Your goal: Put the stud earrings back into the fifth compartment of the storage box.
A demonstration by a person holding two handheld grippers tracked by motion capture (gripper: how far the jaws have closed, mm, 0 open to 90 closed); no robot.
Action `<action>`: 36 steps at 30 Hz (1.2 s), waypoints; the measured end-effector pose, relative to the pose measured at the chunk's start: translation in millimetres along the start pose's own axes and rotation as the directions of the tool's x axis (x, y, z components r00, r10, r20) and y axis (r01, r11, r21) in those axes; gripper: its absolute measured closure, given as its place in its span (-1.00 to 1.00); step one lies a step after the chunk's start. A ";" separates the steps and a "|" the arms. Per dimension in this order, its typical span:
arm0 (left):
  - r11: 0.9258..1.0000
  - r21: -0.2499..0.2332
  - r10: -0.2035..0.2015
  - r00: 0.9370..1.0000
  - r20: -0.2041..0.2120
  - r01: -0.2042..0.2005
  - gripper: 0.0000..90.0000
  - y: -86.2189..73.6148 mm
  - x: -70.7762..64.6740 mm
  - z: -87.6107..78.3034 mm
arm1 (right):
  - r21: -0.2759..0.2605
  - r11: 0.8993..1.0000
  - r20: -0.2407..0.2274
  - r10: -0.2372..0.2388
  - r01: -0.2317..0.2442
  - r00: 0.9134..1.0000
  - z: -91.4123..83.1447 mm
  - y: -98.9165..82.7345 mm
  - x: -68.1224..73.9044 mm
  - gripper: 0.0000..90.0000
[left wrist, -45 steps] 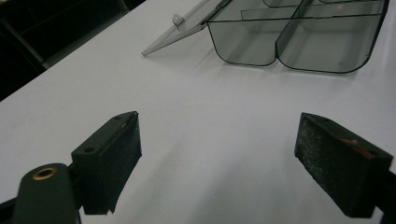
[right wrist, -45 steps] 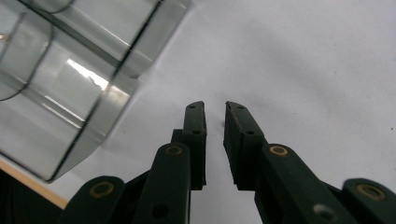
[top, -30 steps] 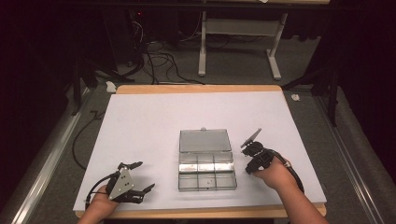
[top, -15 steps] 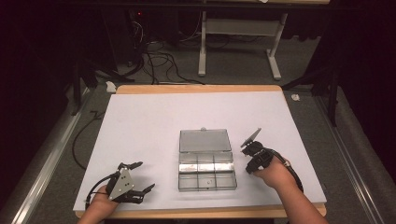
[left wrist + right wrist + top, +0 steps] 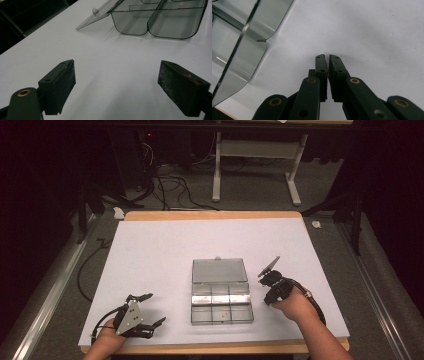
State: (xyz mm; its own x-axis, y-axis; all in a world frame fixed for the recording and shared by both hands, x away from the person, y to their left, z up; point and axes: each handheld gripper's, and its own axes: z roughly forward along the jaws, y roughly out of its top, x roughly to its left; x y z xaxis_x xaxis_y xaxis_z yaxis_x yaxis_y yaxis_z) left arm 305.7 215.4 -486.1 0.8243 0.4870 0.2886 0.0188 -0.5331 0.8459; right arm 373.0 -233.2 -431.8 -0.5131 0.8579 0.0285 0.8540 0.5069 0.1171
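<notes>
The right gripper has just closed, apparently empty (hands unmoved).

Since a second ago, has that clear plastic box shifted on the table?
No. The clear box sits in the same spot on the white table, its open lid toward the far edge as before.

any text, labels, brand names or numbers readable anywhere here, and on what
None: no readable word, number or sign.
Clear compartment box and its open lid: plain, no label.
White table cover: blank.
Left hand-held gripper and right hand-held gripper: black jaws, no markings.
Dark background gear: too dim to read.
</notes>
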 end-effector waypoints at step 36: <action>1.000 -0.004 0.005 1.000 0.001 -0.005 -0.66 -0.1 -0.6 -0.5 | -0.018 0.990 -0.020 -0.140 0.140 0.990 -41.3 22.3 56.2 0.93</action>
State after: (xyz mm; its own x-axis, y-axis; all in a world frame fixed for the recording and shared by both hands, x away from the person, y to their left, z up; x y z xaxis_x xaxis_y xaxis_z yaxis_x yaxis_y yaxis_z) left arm 304.9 215.5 -486.1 0.8251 0.4837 0.2919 0.0127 -0.5325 0.8463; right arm 359.7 -177.2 -386.5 -0.6293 0.7765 0.0321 0.7722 0.6202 0.1381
